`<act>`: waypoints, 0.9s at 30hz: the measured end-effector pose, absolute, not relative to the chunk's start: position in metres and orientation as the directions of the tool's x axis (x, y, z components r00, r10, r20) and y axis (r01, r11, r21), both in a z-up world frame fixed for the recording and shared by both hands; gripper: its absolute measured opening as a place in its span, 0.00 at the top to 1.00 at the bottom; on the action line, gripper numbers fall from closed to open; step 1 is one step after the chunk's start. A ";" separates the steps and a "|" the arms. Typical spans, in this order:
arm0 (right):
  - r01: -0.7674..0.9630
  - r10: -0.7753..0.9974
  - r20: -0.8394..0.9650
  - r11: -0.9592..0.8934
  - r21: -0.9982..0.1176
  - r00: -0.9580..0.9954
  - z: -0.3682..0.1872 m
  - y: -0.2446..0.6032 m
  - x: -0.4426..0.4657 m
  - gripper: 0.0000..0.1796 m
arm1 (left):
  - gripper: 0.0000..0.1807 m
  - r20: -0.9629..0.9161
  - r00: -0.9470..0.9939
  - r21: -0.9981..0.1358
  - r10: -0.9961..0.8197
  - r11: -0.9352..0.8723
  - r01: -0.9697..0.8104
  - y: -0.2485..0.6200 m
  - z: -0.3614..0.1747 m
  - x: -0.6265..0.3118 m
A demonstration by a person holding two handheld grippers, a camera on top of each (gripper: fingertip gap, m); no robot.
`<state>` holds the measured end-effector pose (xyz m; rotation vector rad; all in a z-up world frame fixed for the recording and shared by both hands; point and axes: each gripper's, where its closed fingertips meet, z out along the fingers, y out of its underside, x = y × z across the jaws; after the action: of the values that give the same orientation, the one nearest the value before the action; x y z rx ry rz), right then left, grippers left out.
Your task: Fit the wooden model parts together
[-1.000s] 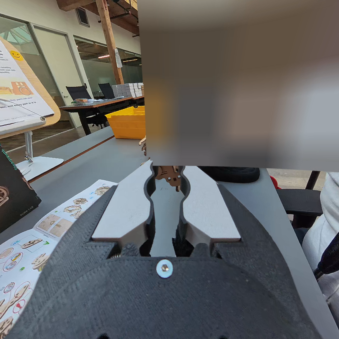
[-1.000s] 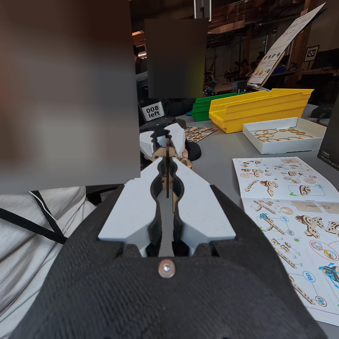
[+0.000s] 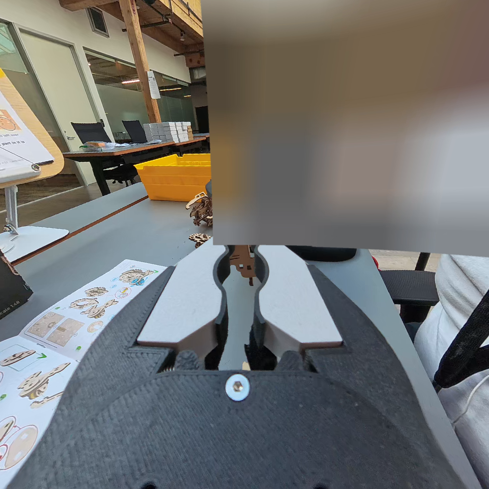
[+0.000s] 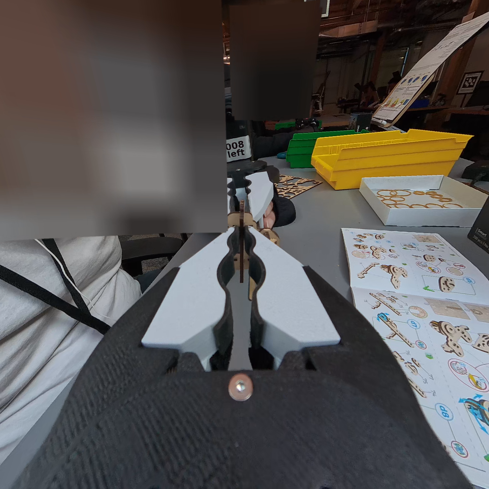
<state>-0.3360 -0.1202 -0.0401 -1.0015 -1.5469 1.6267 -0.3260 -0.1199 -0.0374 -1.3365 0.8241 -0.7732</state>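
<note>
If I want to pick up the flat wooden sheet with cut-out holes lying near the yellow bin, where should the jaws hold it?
Grip the wooden sheet at its near edge, coming in low from the front. It lies flat on the table, so only a thin edge is offered; the cut-outs probably weaken the middle.

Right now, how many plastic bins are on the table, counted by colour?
Yellow bin: 1
Green bin: 1
Total: 2
</note>
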 end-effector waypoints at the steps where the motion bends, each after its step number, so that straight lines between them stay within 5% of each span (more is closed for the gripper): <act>1: 0.039 0.874 -0.079 -0.069 -0.997 -0.479 -0.041 -0.120 -0.336 1.00 | 0.96 -0.070 0.511 -0.996 -0.857 0.085 0.006 -0.119 -0.038 -0.326; 21: 0.120 0.874 -0.121 -0.073 -0.990 -0.471 -0.057 -0.116 -0.337 0.99 | 1.00 0.099 0.451 -0.995 -0.887 -0.096 0.031 -0.116 -0.058 -0.326; 27: 0.234 0.886 -0.126 -0.021 -0.972 -0.447 -0.079 -0.107 -0.334 0.99 | 0.87 0.141 0.464 -0.982 -0.875 -0.184 -0.048 -0.110 -0.076 -0.322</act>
<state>-0.3340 -0.1067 -0.0793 -1.1723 -1.7008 1.5036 -0.3224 -0.1105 -0.0764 -1.5851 0.8240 -0.9165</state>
